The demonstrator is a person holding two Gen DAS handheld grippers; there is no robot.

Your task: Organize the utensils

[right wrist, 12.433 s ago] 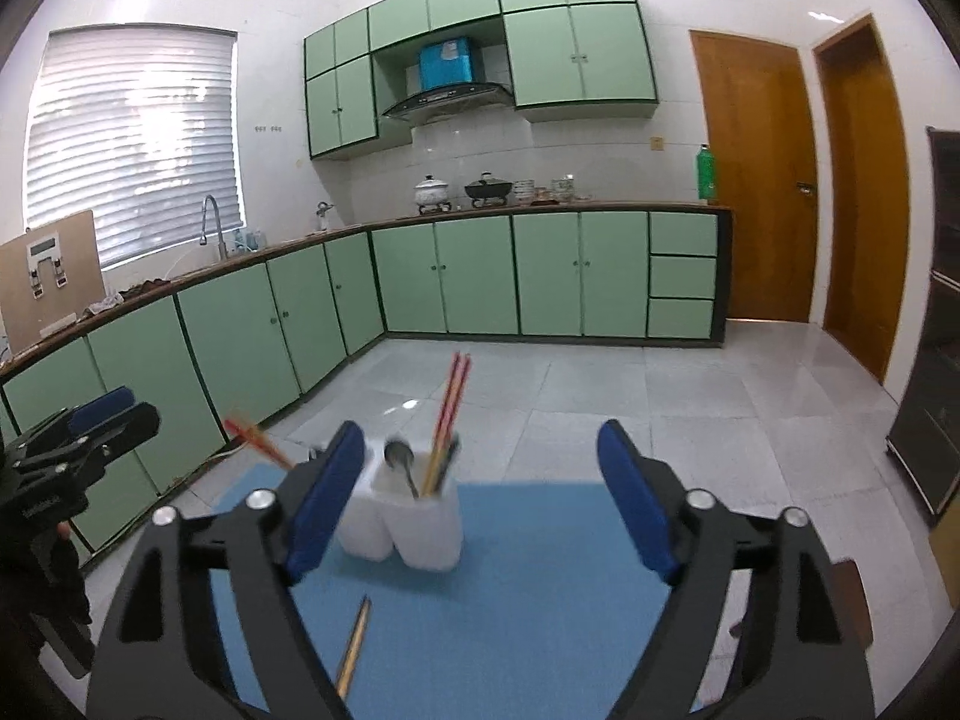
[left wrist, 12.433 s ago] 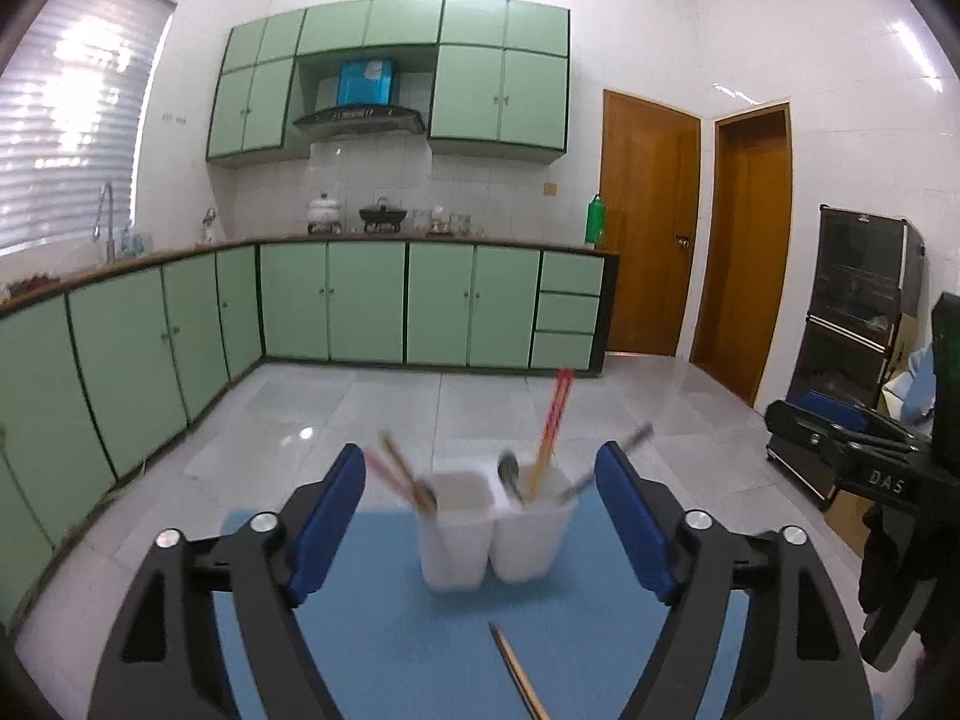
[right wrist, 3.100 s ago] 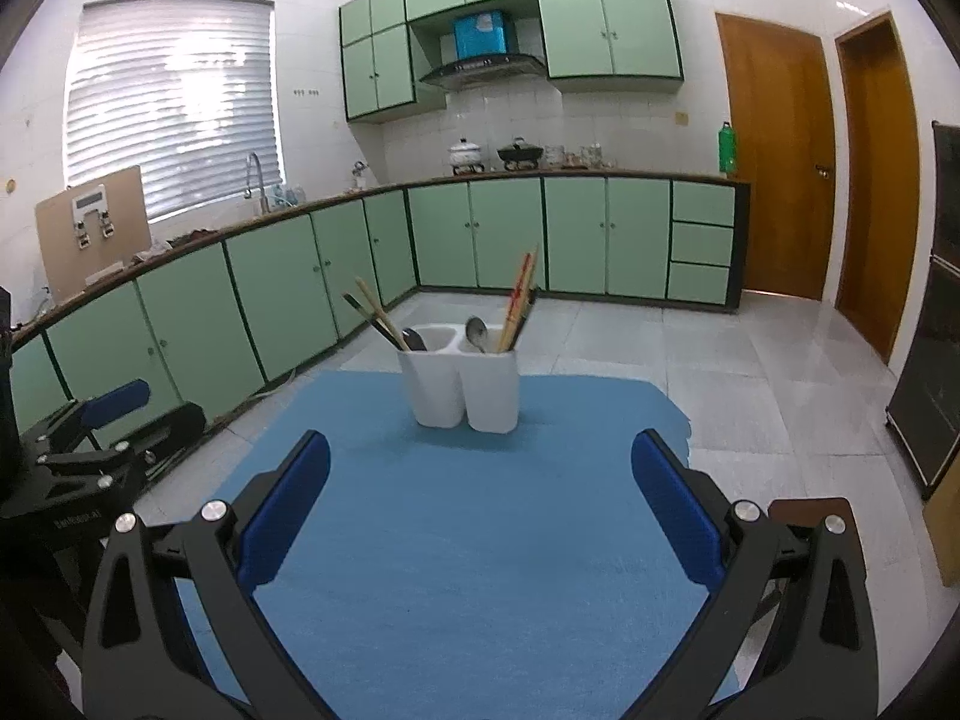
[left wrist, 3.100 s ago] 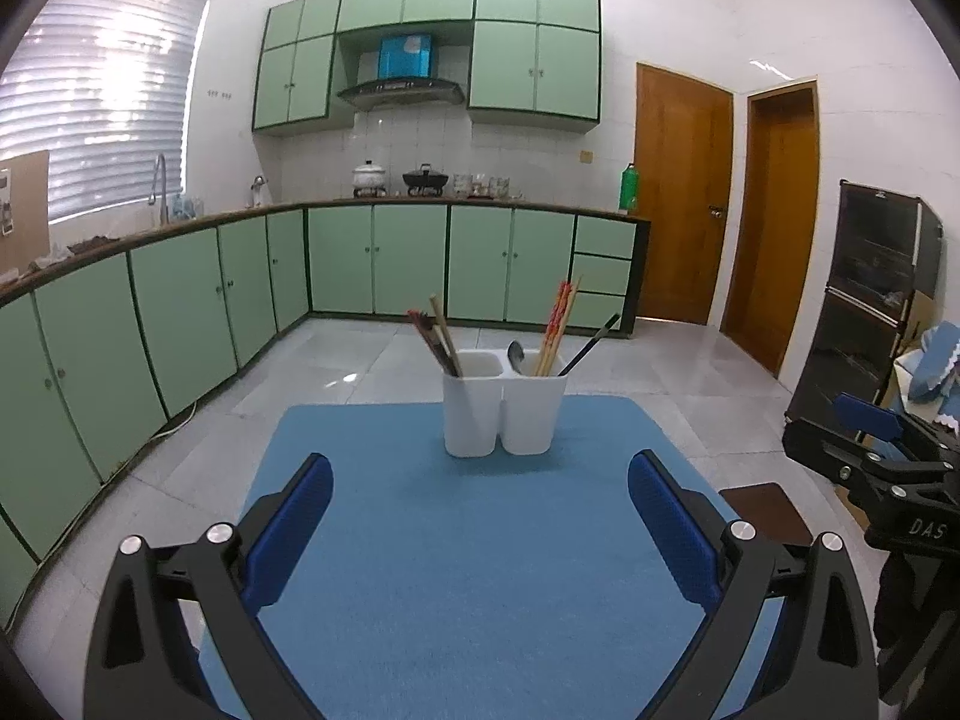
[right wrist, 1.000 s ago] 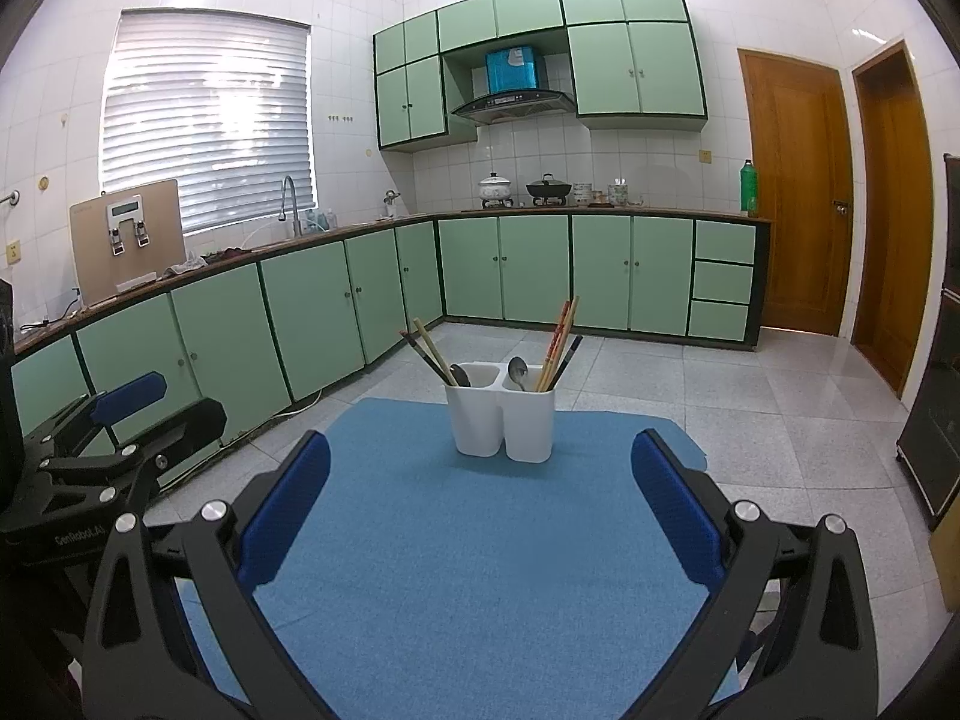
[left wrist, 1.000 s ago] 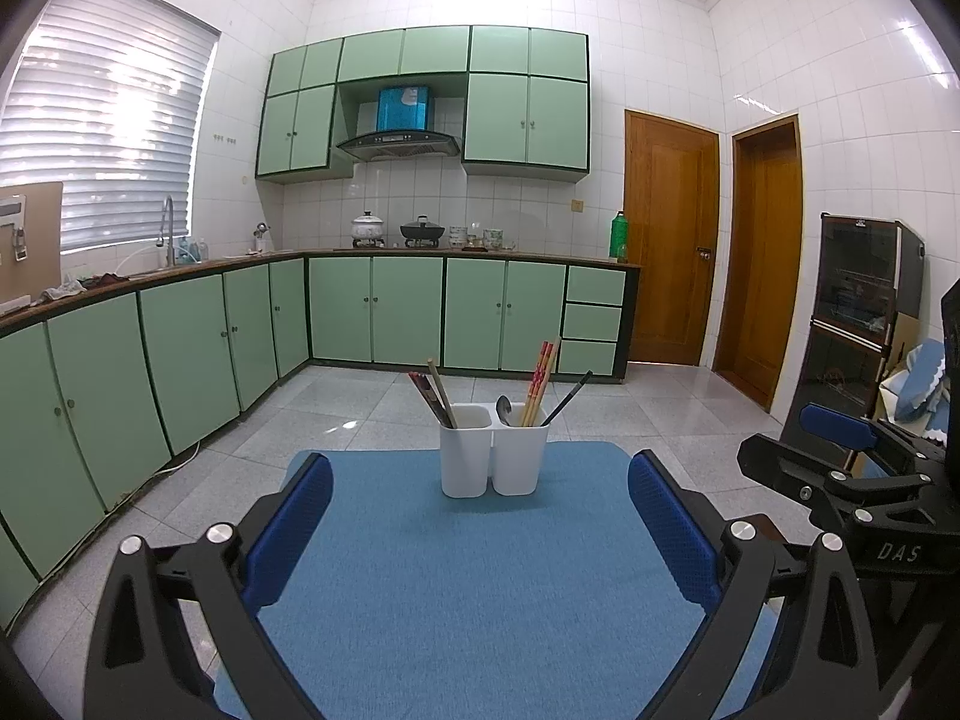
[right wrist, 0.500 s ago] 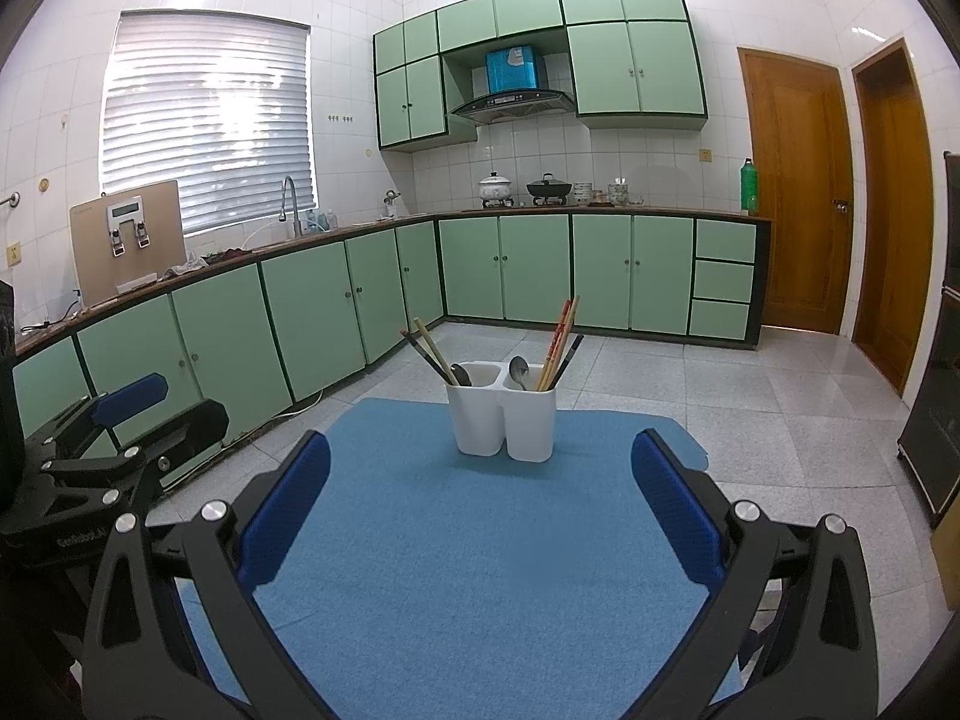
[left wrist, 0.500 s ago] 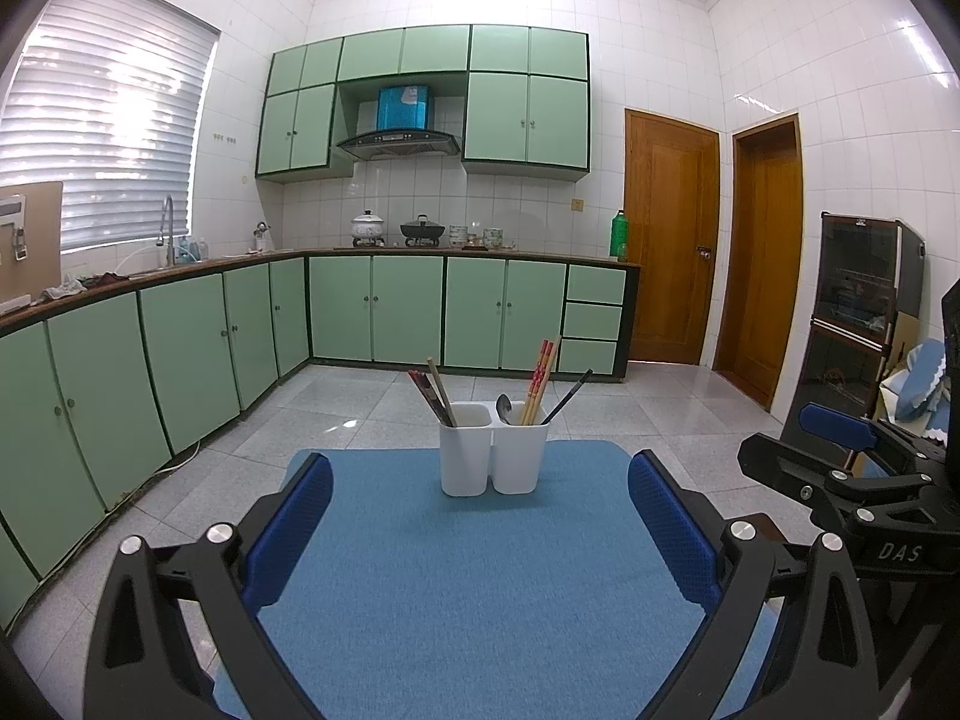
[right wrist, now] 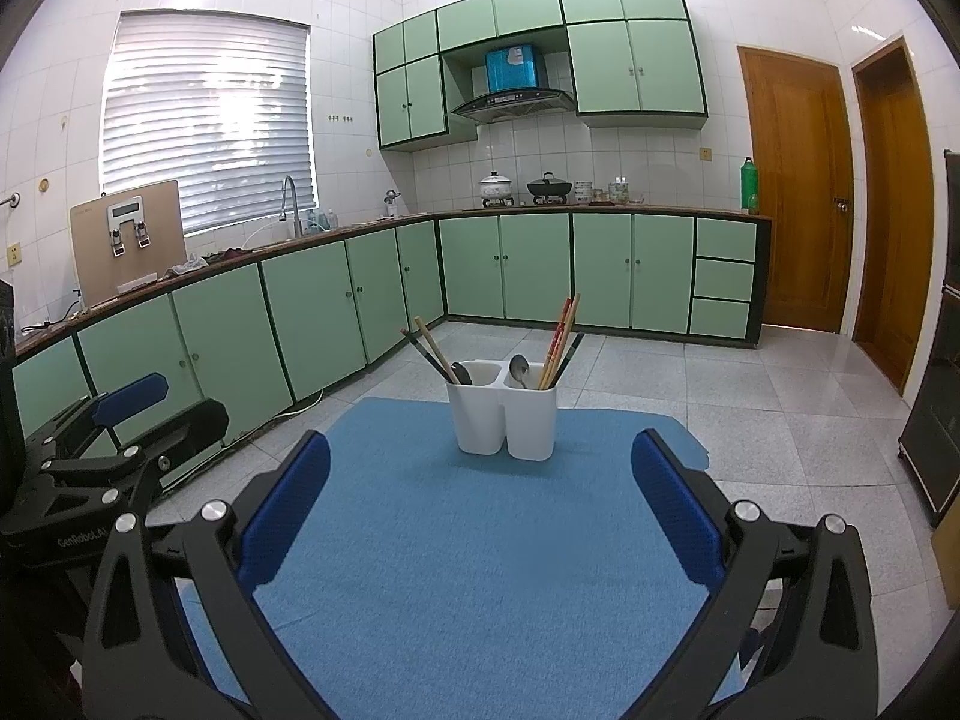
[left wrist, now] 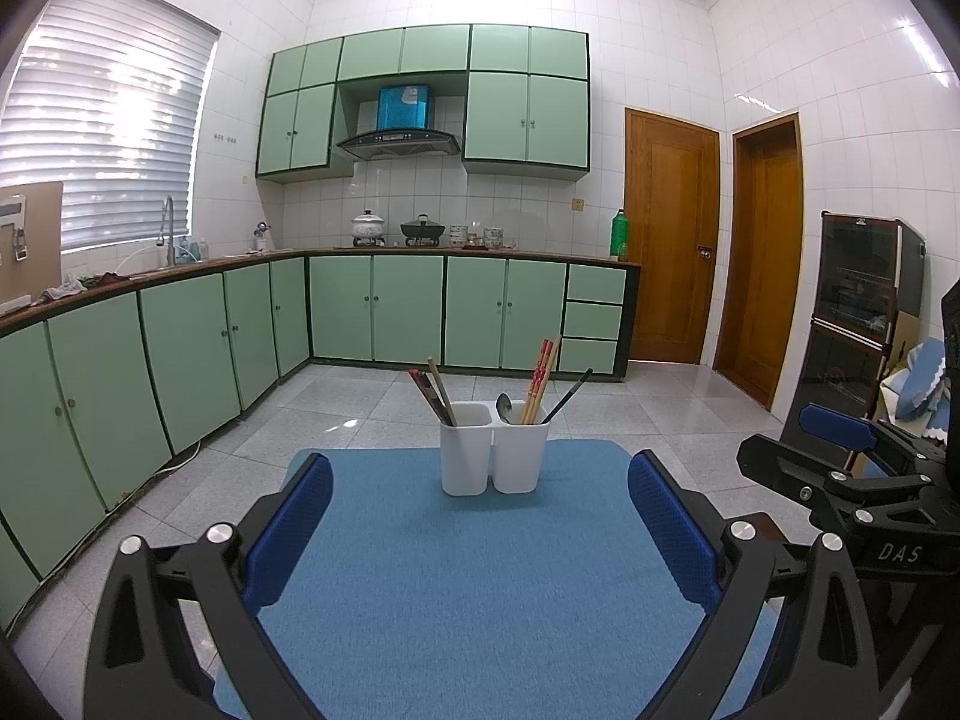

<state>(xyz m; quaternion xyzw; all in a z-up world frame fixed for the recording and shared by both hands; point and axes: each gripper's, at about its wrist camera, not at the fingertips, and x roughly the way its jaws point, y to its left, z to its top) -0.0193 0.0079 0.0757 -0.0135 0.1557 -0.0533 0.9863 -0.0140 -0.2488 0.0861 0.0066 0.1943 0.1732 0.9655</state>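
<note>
White holder [left wrist: 494,456] stands upright on blue mat [left wrist: 480,570], utensils inside.

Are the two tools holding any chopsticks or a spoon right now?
No. The left tool and the right tool are both open and hold nothing. The chopsticks and spoon stand in the holder.

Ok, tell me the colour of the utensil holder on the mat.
White; the utensil holder shows best in the right wrist view.

white holder [left wrist: 493,456] on blue mat [left wrist: 480,570], red-patterned chopsticks [left wrist: 540,372], pale green cabinets [left wrist: 408,315].
</note>
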